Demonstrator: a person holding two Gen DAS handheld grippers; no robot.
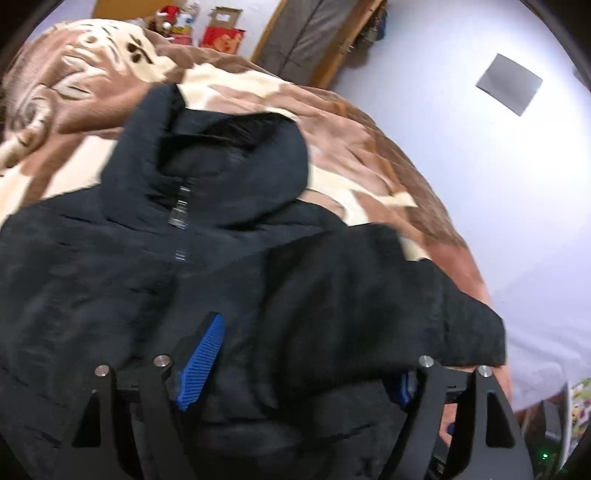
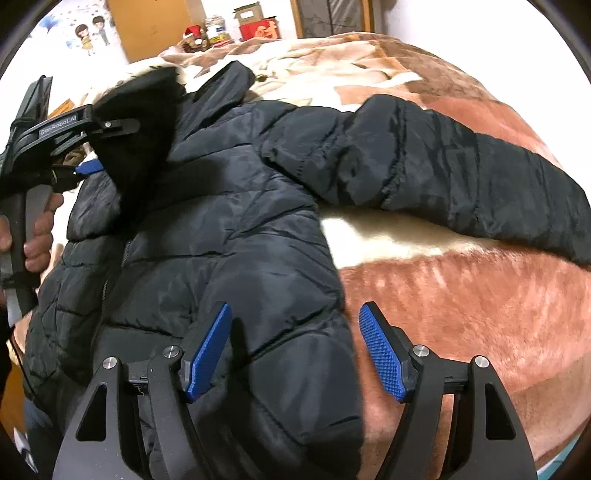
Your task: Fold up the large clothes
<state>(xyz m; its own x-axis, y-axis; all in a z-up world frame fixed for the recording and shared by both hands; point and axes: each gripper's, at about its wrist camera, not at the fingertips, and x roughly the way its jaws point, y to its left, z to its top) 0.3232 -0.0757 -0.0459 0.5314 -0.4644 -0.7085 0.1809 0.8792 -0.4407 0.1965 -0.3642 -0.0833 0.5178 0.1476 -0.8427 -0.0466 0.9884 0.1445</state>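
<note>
Black jacket (image 2: 229, 206), brown-cream patterned blanket (image 2: 461, 288)

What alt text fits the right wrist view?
A black puffer jacket lies on a bed with a brown and cream blanket, one sleeve stretched out to the right. The right gripper, jaws open, straddles the jacket's lower edge; at far left, the left gripper holds dark fabric.

one legible mark: "genrobot.ai" in pale letters on the black curved plastic body of the left gripper (image 2: 88, 147), at the left edge of the right wrist view. lettering on the red cardboard box (image 2: 258, 28) at top centre is unreadable.
</note>
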